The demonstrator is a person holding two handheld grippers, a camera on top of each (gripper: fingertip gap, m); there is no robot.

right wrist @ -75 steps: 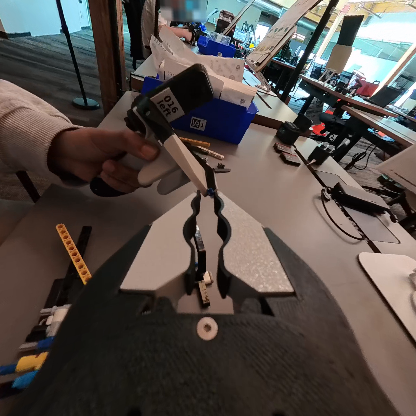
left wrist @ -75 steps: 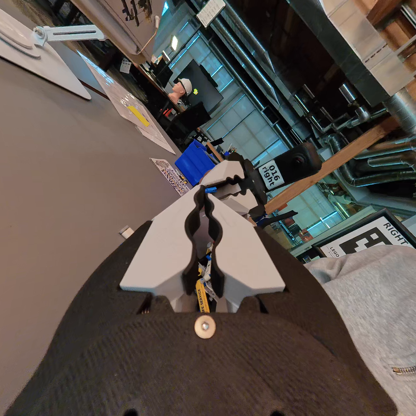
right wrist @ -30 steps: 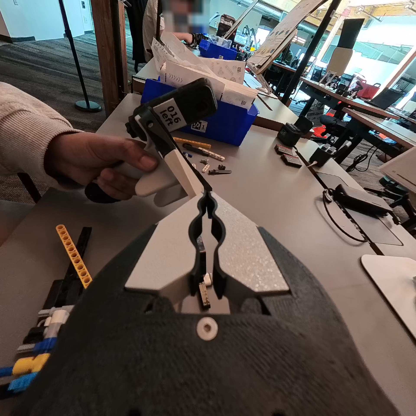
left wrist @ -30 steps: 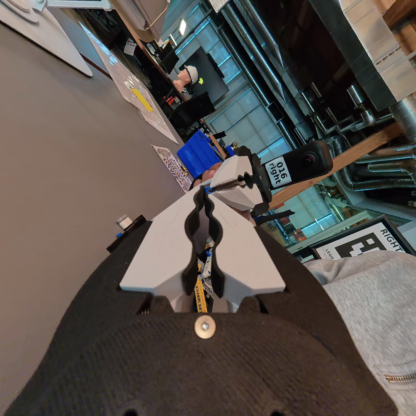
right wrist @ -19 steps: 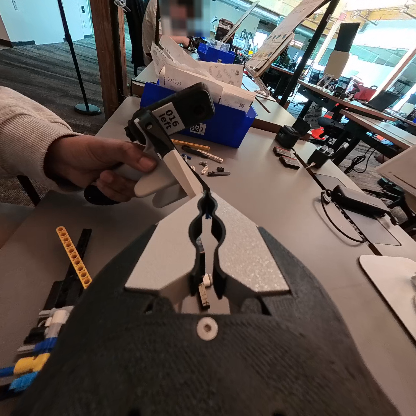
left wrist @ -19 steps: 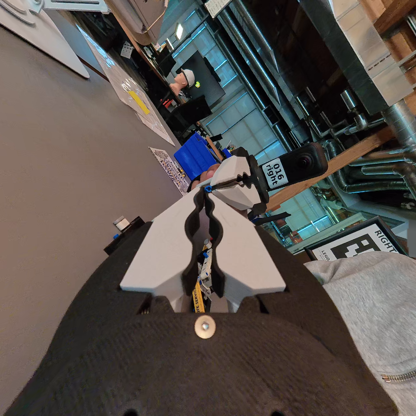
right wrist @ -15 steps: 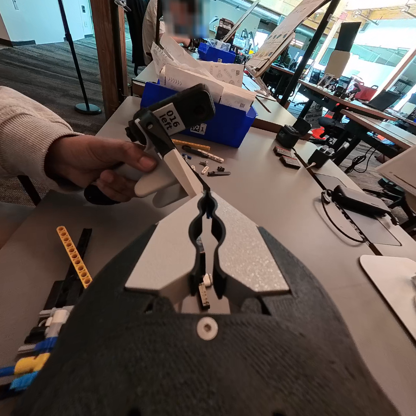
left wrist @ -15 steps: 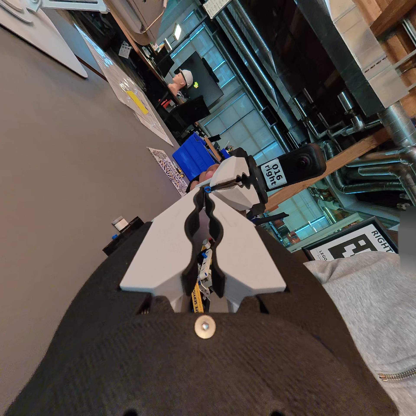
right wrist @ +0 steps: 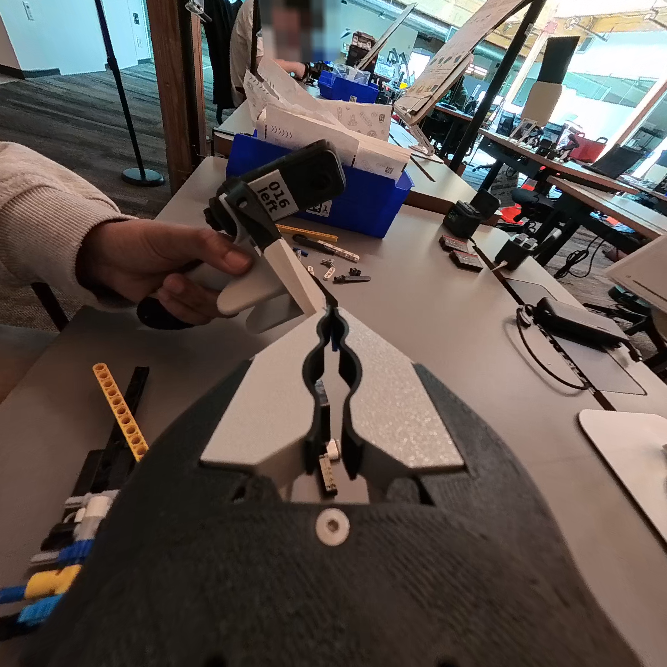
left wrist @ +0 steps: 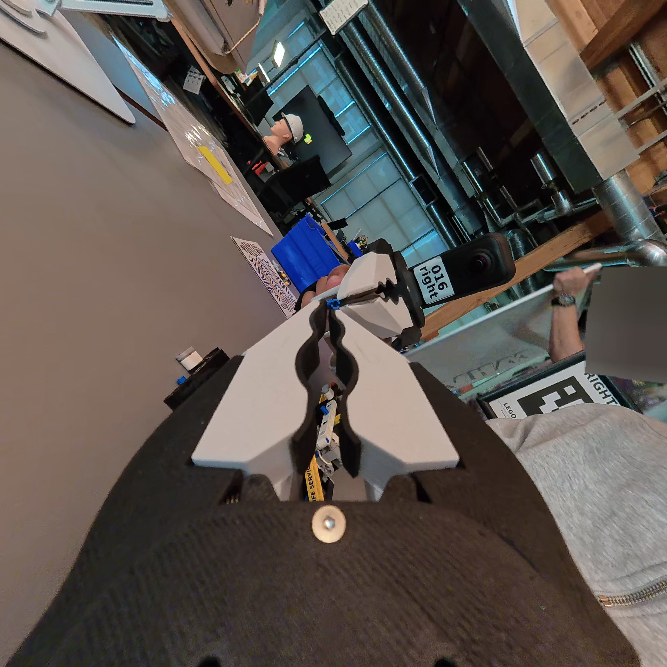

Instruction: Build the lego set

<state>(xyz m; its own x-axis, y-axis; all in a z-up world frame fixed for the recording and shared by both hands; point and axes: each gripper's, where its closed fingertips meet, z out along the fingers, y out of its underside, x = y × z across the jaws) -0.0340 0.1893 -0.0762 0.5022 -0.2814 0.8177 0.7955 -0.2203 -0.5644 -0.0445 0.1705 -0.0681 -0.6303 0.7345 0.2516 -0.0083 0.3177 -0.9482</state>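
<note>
The two grippers meet tip to tip above the table (right wrist: 451,325). The right gripper (right wrist: 331,313) has its jaws pinched nearly together on a small blue pin (right wrist: 334,343). In the left wrist view the pin (left wrist: 332,304) sticks out at the tips of the right gripper (left wrist: 341,301), right at the tip of the left gripper (left wrist: 327,309). The left gripper is squeezed narrow too, with its tips almost touching. I cannot tell if it holds the pin or only touches it. In the right wrist view the left gripper (right wrist: 326,301) comes in from the left, held by a hand (right wrist: 155,267) in a cream sleeve.

A yellow beam (right wrist: 121,411) with holes lies near the left edge of the table, on a black piece (right wrist: 124,415). More parts in white, blue and yellow (right wrist: 54,563) sit by the near left corner, partly hidden behind the right gripper's body. Small loose pieces (right wrist: 335,267) lie farther back, in front of a blue bin (right wrist: 361,202) full of paper bags. Black chargers (right wrist: 465,216) and a cable (right wrist: 541,353) rest toward the right edge. A white pad (right wrist: 631,451) lies at the near right. The left gripper stands between the right camera and some of the loose pieces.
</note>
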